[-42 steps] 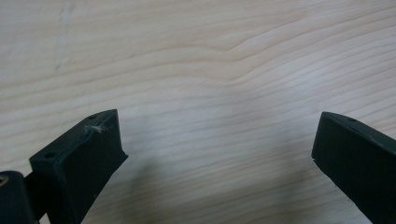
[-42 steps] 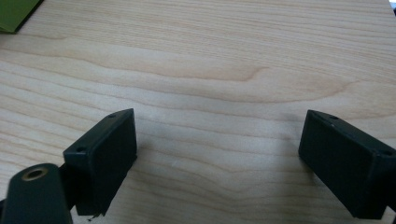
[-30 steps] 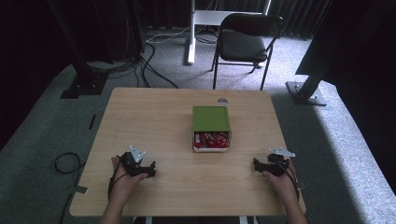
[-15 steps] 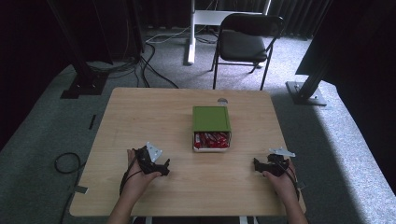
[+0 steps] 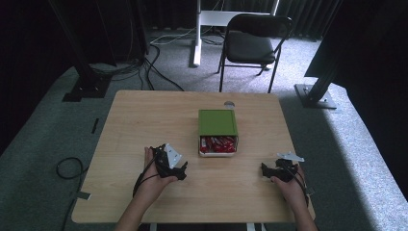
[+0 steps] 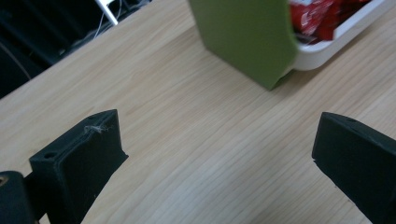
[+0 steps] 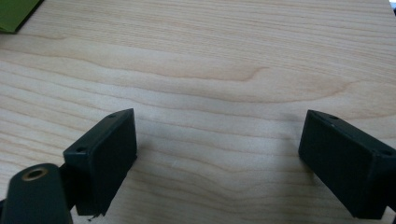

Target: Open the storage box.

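A white box (image 5: pixel 218 151) holding red packets (image 5: pixel 219 144) sits mid-table, and its green lid (image 5: pixel 217 122) covers the far part. The left gripper (image 5: pixel 181 169) rests on the table to the box's lower left, jaws open and empty, pointing toward it. In the left gripper view, the gripper (image 6: pixel 219 135) faces the green lid (image 6: pixel 243 37), the red packets (image 6: pixel 322 14) and the white box (image 6: pixel 336 44) a short way ahead. The right gripper (image 5: pixel 265 169) lies near the front right corner, open. In the right gripper view, the gripper (image 7: pixel 217 135) spans bare wood, with a corner of the green lid (image 7: pixel 14 11) at the top left.
A small grey round disc (image 5: pixel 229 103) lies on the table (image 5: pixel 144 120) behind the box. Beyond the table stand a black folding chair (image 5: pixel 250 45), a white desk leg (image 5: pixel 196 33) and black stands (image 5: pixel 86 72). Cables (image 5: pixel 149 62) run over the carpet.
The left hand and its gripper have moved right, closer to the box. The right gripper has stayed where it was.
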`<state>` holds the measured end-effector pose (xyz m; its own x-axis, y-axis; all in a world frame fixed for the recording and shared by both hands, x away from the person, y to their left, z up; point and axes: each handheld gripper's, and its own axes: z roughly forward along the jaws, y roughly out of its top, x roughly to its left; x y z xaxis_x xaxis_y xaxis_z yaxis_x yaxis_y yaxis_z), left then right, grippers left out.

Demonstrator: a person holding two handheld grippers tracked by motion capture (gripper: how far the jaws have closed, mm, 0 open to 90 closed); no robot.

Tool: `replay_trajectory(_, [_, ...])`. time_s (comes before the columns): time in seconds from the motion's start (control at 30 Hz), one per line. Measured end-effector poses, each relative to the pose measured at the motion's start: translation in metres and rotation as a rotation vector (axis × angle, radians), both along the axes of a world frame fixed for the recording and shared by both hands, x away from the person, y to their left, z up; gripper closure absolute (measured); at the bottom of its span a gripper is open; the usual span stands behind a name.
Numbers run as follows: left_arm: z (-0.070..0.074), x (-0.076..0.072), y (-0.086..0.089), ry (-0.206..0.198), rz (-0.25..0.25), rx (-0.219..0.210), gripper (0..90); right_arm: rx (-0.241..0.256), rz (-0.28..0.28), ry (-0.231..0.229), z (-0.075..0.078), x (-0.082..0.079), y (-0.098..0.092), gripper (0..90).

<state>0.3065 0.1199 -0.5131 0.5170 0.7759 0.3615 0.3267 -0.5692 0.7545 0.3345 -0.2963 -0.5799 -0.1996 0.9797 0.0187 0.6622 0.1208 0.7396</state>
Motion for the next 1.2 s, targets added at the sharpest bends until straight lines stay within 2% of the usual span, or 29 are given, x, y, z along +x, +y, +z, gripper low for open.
replay_trajectory(0.27, [-0.001, -0.004, -0.022, -0.020, -0.075, 0.069, 2.6, 0.000, 0.000, 0.000, 0.000, 0.000, 0.000, 10.8])
replay_trajectory(0.33, [0.000, -0.005, -0.026, -0.024, -0.086, 0.068, 2.6, 0.001, 0.000, 0.000, 0.000, 0.000, 0.000, 10.8])
replay_trajectory(0.4, [0.002, -0.006, -0.031, -0.045, -0.097, 0.091, 2.6, 0.000, 0.000, 0.000, 0.000, 0.000, 0.000, 10.8])
replay_trajectory(0.67, [0.002, -0.007, -0.048, -0.083, -0.139, 0.136, 2.6, 0.000, 0.000, 0.000, 0.000, 0.000, 0.000, 10.8])
replay_trajectory(0.83, [-0.002, -0.007, -0.059, -0.087, -0.181, 0.139, 2.6, 0.000, 0.000, 0.000, 0.000, 0.000, 0.000, 10.8])
replay_trajectory(1.0, [-0.009, -0.009, -0.074, -0.109, -0.219, 0.198, 2.6, 0.000, 0.000, 0.000, 0.000, 0.000, 0.000, 10.8])
replay_trajectory(1.2, [-0.015, -0.008, -0.088, -0.113, -0.250, 0.228, 2.6, 0.000, 0.000, 0.000, 0.000, 0.000, 0.000, 10.8])
